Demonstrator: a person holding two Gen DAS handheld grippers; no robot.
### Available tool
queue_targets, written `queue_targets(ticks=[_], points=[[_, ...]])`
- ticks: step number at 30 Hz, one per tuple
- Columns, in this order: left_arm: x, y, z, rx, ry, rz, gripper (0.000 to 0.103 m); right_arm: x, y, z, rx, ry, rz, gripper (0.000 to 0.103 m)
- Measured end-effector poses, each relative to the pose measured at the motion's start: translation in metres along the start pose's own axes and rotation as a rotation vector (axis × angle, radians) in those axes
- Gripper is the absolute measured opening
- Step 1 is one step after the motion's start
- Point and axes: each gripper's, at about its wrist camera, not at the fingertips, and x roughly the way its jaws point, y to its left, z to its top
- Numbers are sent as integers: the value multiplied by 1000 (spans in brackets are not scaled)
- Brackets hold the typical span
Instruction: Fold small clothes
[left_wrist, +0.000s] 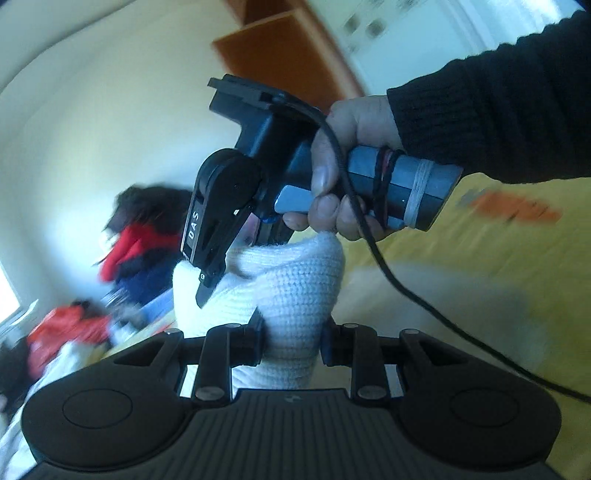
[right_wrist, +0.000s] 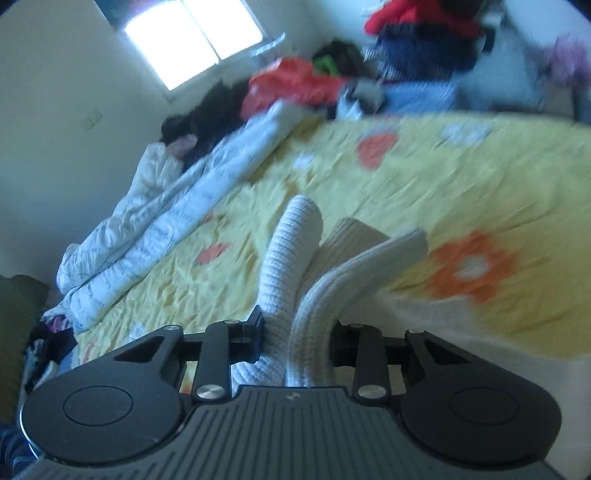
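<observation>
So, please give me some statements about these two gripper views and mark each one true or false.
1. The left gripper is closed on a white knitted garment. True.
2. The right gripper is empty. False: white knit fabric sits pinched between its fingers.
3. The bed cover is yellow with orange flowers. True.
4. The hand holding the right gripper wears a red sleeve. False: the sleeve is black.
5. A pile of clothes lies at the far edge of the bed. True.
</observation>
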Motion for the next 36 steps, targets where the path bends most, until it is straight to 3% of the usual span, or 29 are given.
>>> queue_targets(ticks=[3, 6, 8, 9, 10, 12, 14, 17, 18, 19, 23, 26, 27, 28, 29, 30, 31, 33, 36], points=[[11, -33, 8, 7, -30, -108, 27, -38, -39, -17, 58, -12, -81, 35], [34, -68, 1, 19, 33, -226, 27, -51, -85, -54, 154, 17, -183, 35], [46, -93, -10, 78, 72, -249, 28, -48, -113, -81, 240, 37, -213, 36], [44, -103, -16, 122, 43, -217, 28, -51, -124, -93, 298, 4, -197, 48], [40, -106, -18, 150, 18, -199, 30, -57, -136, -102, 375, -48, -163, 51], [28, -99, -18, 161, -11, -215, 31, -69, -145, -109, 482, -121, -122, 59], [9, -80, -17, 120, -36, -251, 33, -89, -146, -109, 518, -239, -136, 65], [-17, -41, -18, 41, -64, -257, 56, -110, -141, -100, 506, -347, -119, 64], [-26, -33, -21, 24, -80, -233, 69, -112, -138, -94, 485, -344, -106, 64], [-32, -26, -25, 20, -95, -201, 75, -110, -132, -88, 451, -329, -103, 64], [-24, -26, -47, 82, -1, -122, 75, -78, -114, -62, 322, -202, -131, 65], [-17, -40, -51, 121, 23, -149, 75, -41, -116, -59, 315, -74, -176, 65], [-14, -48, -51, 140, 23, -166, 75, -25, -118, -60, 311, -20, -192, 59], [-12, -55, -51, 160, 20, -178, 73, -16, -116, -64, 294, 7, -212, 52], [-9, -62, -52, 179, 13, -181, 70, -13, -112, -68, 259, 8, -225, 37], [-6, -65, -54, 189, 13, -182, 53, -14, -109, -69, 236, -8, -219, 25], [-5, -65, -51, 186, 17, -186, 42, -22, -106, -69, 242, -29, -203, 19], [-3, -59, -44, 149, 8, -216, 29, -47, -97, -68, 219, -98, -187, 17], [-6, -63, -44, 118, 23, -264, 25, -84, -94, -76, 209, -161, -206, 16]])
